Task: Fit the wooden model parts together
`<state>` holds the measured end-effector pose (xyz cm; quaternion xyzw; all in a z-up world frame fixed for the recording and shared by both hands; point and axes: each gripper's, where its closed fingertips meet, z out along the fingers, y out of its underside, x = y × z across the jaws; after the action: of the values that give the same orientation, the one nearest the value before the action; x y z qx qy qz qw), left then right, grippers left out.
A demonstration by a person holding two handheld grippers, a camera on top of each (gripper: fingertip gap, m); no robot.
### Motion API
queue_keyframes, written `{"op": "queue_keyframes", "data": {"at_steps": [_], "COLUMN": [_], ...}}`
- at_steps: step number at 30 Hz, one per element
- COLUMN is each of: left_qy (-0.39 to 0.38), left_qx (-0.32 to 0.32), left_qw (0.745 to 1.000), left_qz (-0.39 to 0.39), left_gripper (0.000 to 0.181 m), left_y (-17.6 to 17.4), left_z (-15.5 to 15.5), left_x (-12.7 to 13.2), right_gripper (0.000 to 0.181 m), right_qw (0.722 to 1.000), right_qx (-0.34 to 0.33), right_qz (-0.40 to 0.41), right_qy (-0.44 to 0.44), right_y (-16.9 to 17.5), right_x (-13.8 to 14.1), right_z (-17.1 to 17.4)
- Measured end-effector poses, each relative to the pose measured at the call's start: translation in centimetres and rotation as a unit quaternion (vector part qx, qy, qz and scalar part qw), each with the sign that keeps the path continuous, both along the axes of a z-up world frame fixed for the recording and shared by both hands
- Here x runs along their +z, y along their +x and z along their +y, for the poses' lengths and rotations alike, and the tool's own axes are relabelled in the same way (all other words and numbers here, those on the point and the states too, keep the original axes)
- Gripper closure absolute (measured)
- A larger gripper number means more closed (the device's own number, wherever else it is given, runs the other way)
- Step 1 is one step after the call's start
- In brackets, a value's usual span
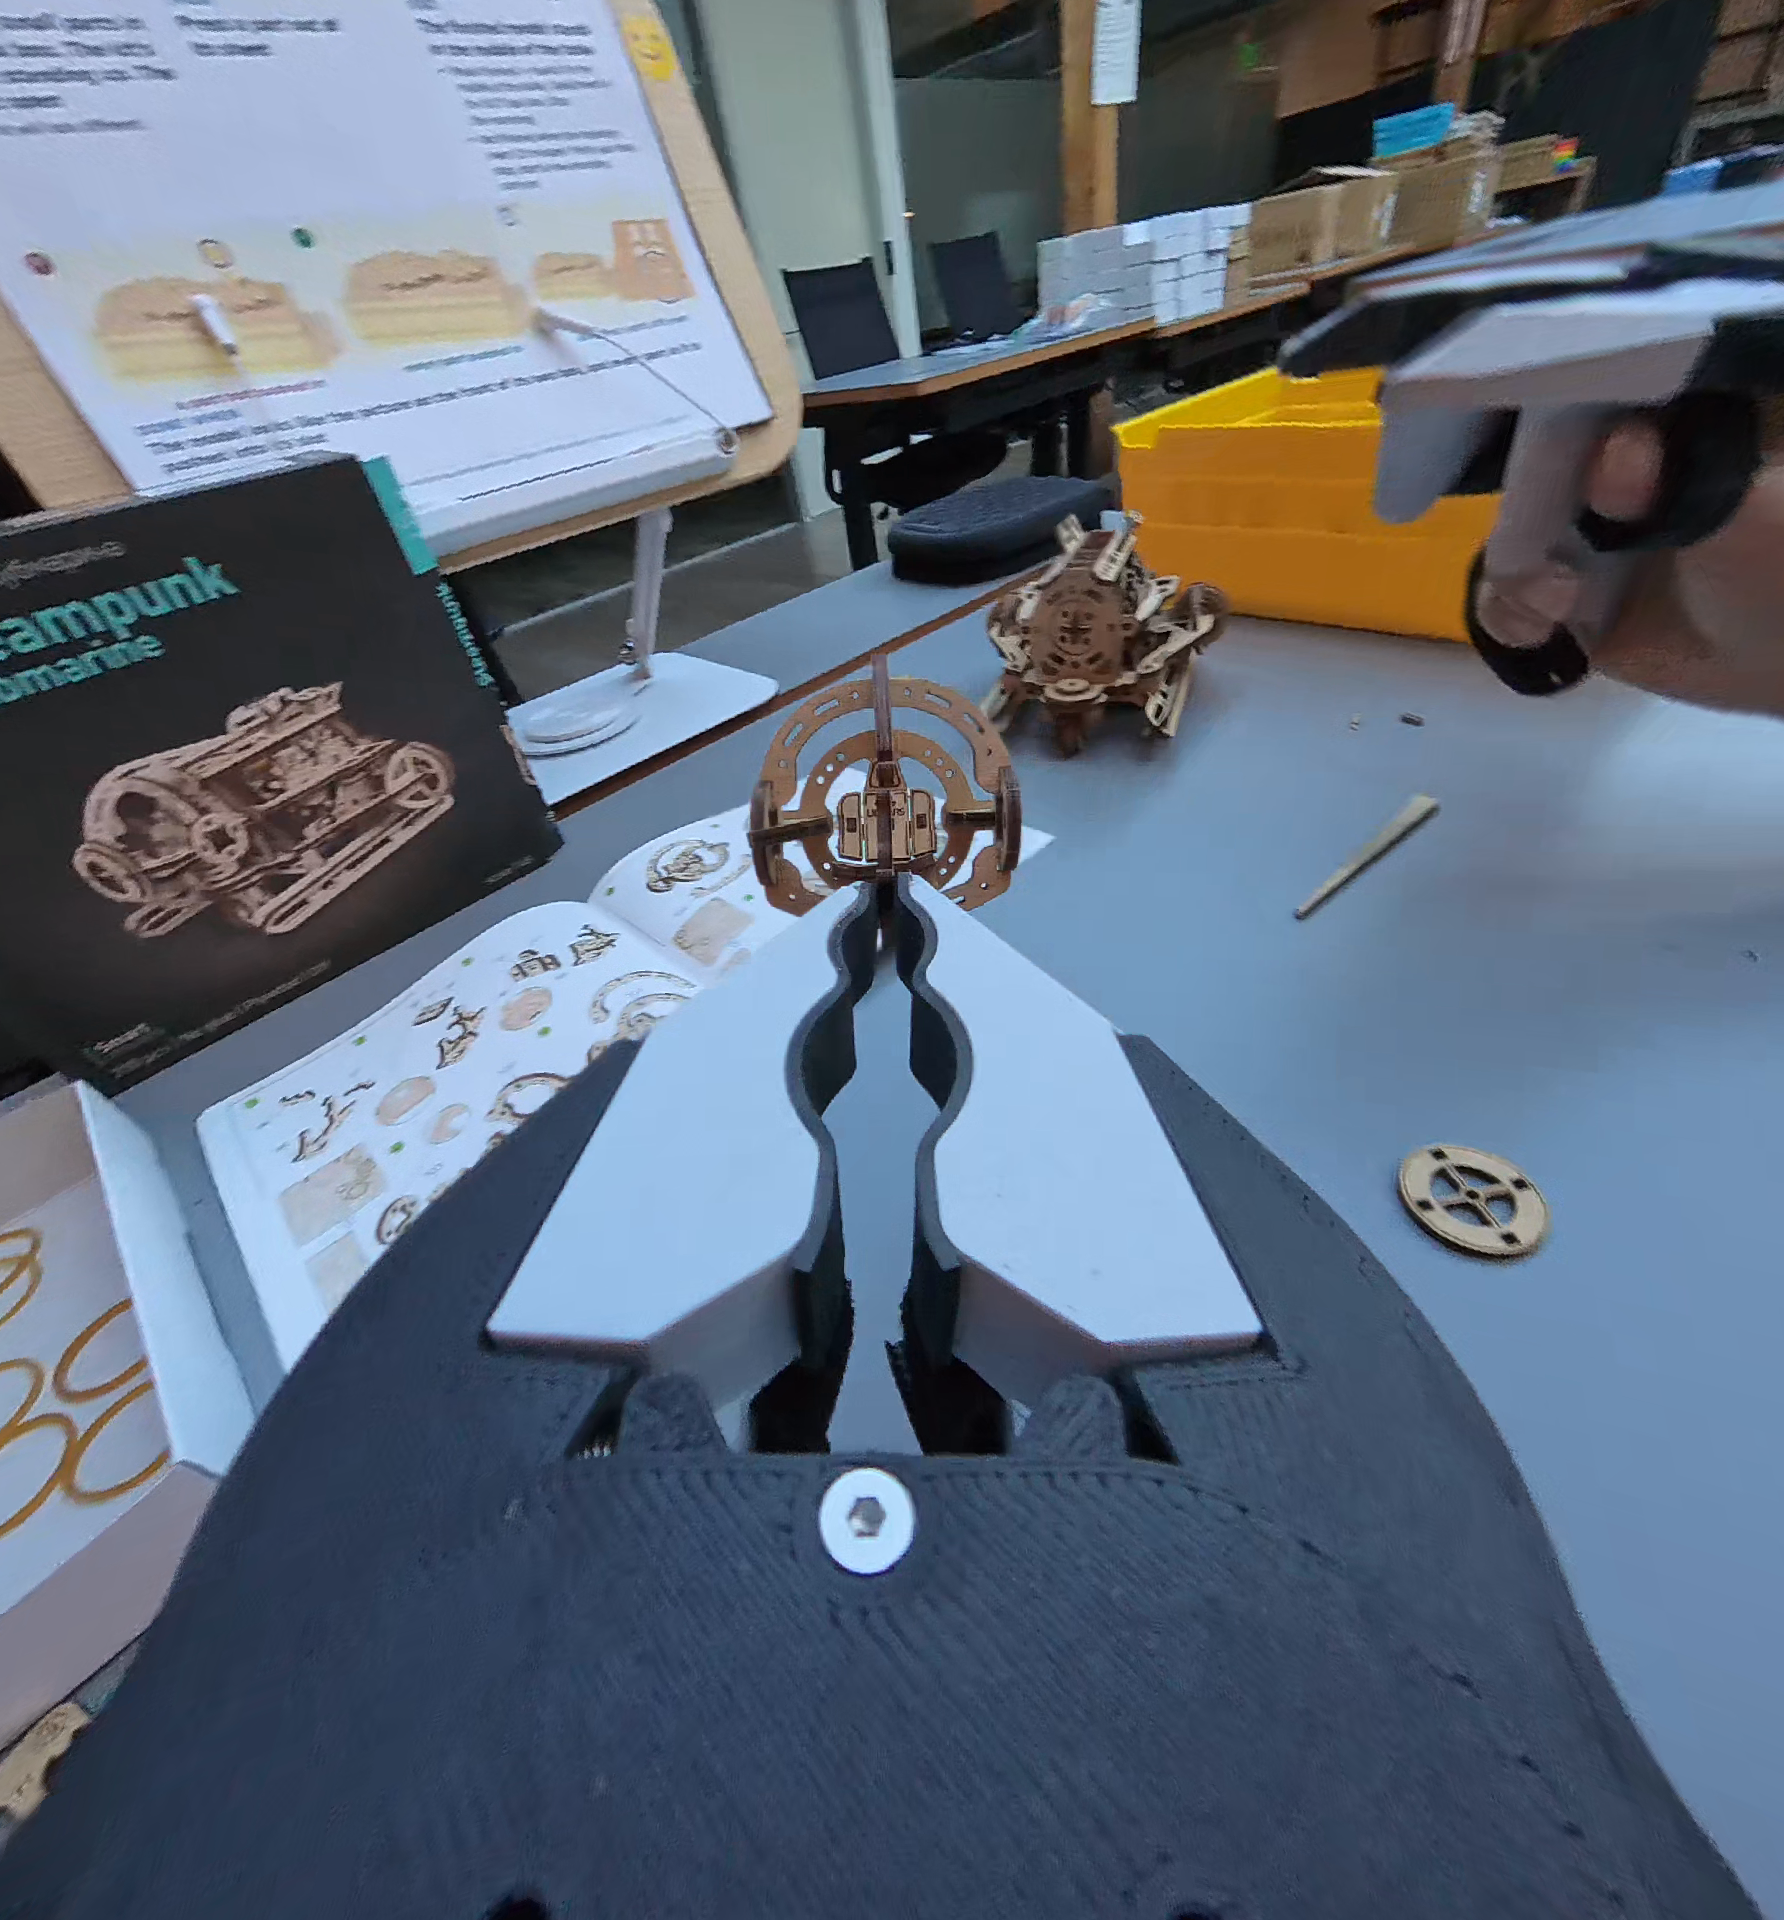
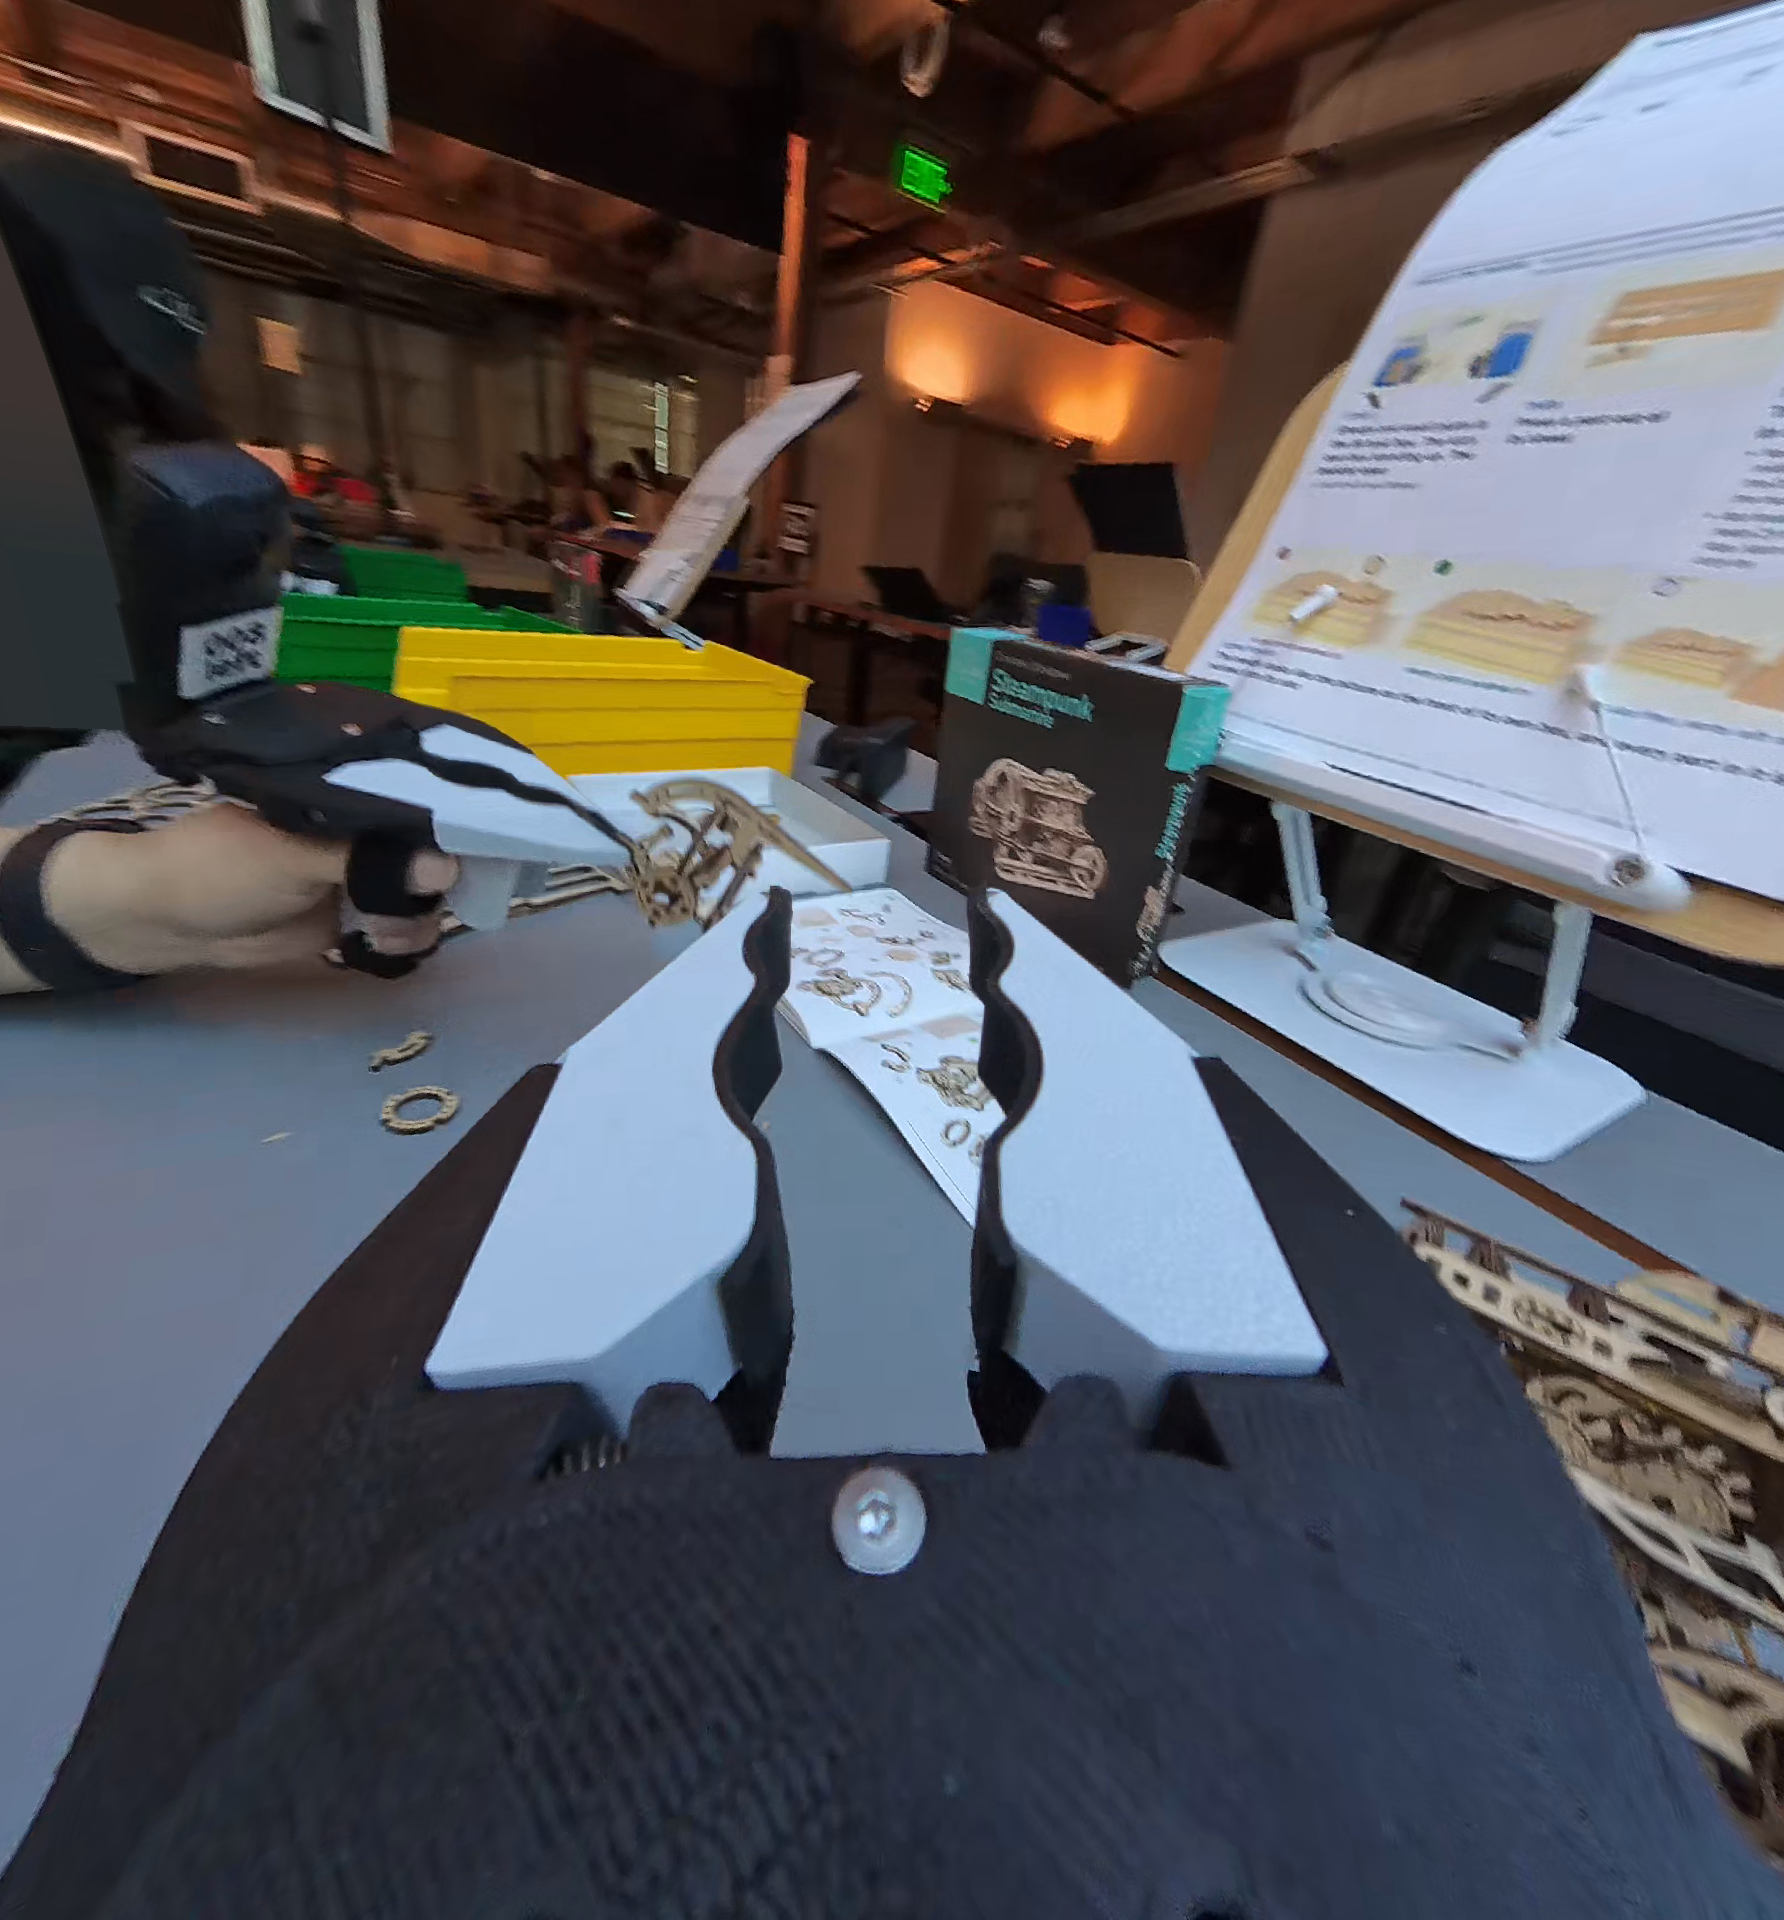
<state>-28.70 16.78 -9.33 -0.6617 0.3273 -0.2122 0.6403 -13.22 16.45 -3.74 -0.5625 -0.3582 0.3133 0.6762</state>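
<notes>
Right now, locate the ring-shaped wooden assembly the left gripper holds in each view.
Left wrist view: ring assembly is just above centre, pinched at the left gripper tips.
Right wrist view: ring assembly is left of centre, at the tips of the left gripper, above the open right gripper.
Shared landmark: the black box standing by the open booklet.
</notes>
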Motion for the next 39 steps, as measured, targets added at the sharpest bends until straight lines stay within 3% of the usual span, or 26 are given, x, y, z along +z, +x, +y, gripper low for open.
{"op": "queue_keyframes", "data": {"at_steps": [5, 8, 12, 20, 39], "left_qy": [-0.071, -0.067, -0.054, -0.031, -0.022], "left_qx": [0.024, 0.054, 0.062, 0.04, 0.064], "left_qw": [0.992, 0.992, 0.993, 0.993, 0.993], "left_qz": [-0.101, -0.09, -0.085, -0.103, -0.097], "left_gripper": [0.181, 0.181, 0.181, 0.181, 0.181], "left_y": [-0.5, -1.1, -1.4, -0.5, -0.7], "left_z": [2.3, 3.6, 3.0, 2.3, 2.3], "left_x": [1.9, 1.5, 0.5, 1.6, 1.1], "right_gripper": [0.15, 0.152, 0.152, 0.152, 0.161], "right_qw": [0.999, 0.998, 0.994, 0.991, 0.985], "right_qx": [-0.031, -0.032, -0.051, -0.07, -0.035], "right_qz": [-0.011, -0.045, -0.098, -0.113, -0.166], "right_qy": [-0.028, -0.031, -0.011, 0.015, 0.028], "right_y": [-1.6, -2.6, -2.8, -2.6, -2.9], "right_x": [-2.1, -3.7, -4.8, -5.1, -6.9], "right_z": [0.7, 0.7, 0.9, 2.2, 1.3]}}
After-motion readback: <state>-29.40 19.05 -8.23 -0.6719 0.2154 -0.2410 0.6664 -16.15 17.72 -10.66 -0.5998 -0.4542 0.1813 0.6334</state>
